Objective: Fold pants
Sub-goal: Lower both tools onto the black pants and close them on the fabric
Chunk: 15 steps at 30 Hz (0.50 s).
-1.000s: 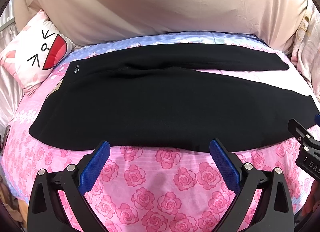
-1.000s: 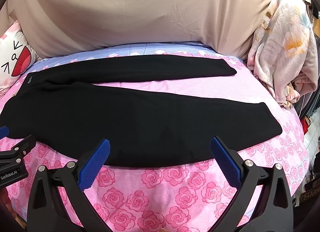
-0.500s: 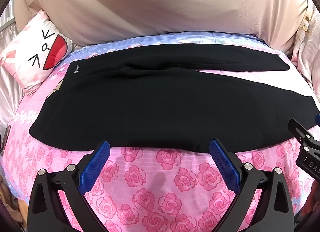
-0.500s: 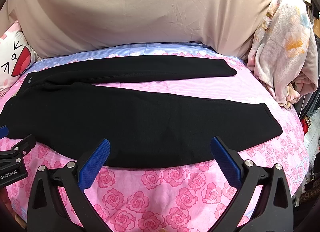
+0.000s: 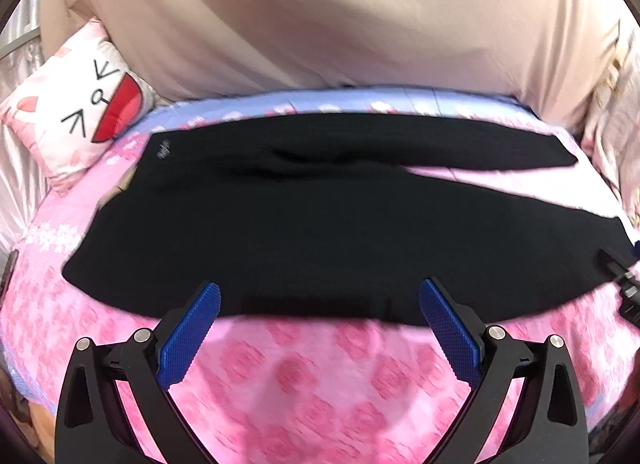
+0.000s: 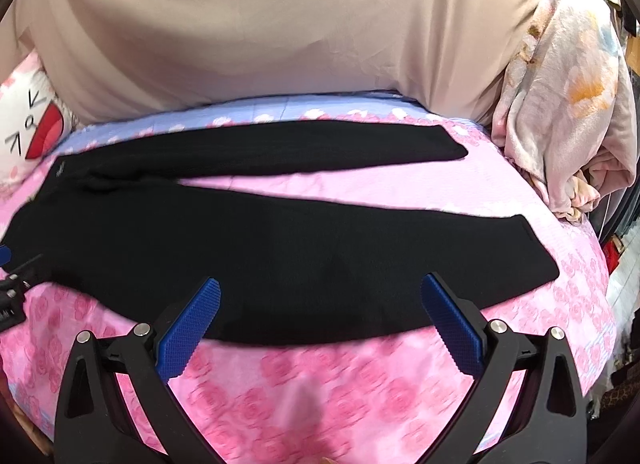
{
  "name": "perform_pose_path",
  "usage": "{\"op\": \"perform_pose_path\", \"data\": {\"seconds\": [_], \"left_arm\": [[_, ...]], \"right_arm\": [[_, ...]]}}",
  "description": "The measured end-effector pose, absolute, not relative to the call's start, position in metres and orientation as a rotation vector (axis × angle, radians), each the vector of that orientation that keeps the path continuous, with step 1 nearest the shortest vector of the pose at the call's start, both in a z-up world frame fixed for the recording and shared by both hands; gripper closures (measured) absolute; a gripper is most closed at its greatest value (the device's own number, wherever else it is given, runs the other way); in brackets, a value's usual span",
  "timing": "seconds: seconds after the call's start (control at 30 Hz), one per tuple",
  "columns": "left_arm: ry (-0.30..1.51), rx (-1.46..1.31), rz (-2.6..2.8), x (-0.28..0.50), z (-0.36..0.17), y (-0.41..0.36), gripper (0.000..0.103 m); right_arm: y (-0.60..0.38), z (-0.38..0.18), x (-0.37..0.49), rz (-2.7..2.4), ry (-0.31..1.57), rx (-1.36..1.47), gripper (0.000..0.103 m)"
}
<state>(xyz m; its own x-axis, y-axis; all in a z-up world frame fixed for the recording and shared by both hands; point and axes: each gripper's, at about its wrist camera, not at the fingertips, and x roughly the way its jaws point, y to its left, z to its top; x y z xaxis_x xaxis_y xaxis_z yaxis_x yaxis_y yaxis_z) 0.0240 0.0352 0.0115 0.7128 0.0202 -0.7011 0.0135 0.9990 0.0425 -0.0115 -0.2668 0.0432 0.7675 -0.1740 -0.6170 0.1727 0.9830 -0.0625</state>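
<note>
Black pants [image 5: 320,223] lie spread flat across a pink rose-print bed [image 5: 304,384], waistband at the left, both legs running right and splayed apart. In the right wrist view the pants [image 6: 280,256] fill the middle, with the near leg's cuff at the right. My left gripper [image 5: 319,296] hangs open just above the near edge of the pants, holding nothing. My right gripper [image 6: 320,294] is also open over the near leg's lower edge, empty. Each gripper shows at the other view's side edge.
A beige sheet [image 5: 320,23] hangs behind the bed. A cartoon-face pillow [image 5: 80,103] leans at the far left. A crumpled floral blanket [image 6: 560,103] is heaped at the right end of the bed. The bed's near edge runs under both grippers.
Both grippers have moved forward and down toward the near edge of the pants; the views are now motion-blurred. The pants lie as before.
</note>
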Motion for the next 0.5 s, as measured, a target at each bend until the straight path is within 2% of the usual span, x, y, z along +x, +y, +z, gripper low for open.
{"op": "perform_pose_path", "data": {"seconds": [0.2,0.33,0.5], "left_arm": [[0.718,0.029,0.102,0.064,0.03,0.063,0.006],[0.636,-0.022,0.105,0.087,0.04,0.069,0.006],[0.578,0.04,0.114,0.112,0.042,0.06,0.006]], "right_arm": [[-0.357,0.078,0.057,-0.256,0.62,-0.061,0.005],[-0.425,0.077,0.131,-0.231,0.677,0.005,0.005],[-0.496,0.068,0.222,-0.195,0.716,0.075,0.005]]}}
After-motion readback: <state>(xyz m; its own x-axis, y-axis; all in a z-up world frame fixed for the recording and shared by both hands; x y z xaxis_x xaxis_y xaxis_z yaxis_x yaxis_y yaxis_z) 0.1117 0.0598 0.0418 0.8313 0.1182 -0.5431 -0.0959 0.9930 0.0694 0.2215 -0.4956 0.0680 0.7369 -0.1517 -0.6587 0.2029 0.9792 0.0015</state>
